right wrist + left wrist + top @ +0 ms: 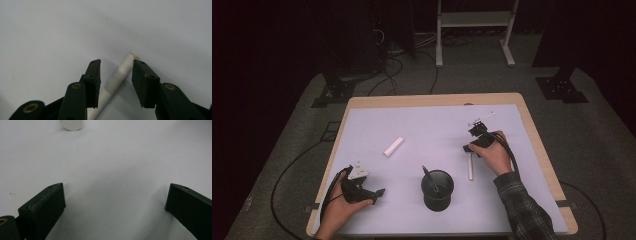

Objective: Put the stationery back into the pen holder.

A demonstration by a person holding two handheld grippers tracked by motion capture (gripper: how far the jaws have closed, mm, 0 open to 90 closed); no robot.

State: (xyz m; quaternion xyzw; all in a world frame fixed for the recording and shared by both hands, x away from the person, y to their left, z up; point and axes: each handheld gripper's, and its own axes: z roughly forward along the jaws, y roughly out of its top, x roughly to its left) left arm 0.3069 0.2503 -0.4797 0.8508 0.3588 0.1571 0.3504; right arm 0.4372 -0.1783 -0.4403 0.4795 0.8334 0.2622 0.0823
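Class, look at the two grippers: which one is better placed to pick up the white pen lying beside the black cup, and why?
The right gripper. Its open jaws already straddle the white pen. The left gripper hovers open over bare table, across the black cup from the pen.

High view: illumination is concentrated on the table, whose pale surface is evenly and moderately lit. The surrounding floor falls off to near black toward the frame edges and upper corners, a vignette-like effect. The picture is soft and slightly grainy; small parts lack fine detail. Shadows on the table are short and faint, which indicates overhead light.

Left gripper view: the surface is bright and near featureless, with a broad soft shadow between the jaws. The jaws are dark, low in contrast and slightly blurred.

Right gripper view: a mild grey gradient darkens toward the corners. The white pen casts a soft shadow. No glare is present.
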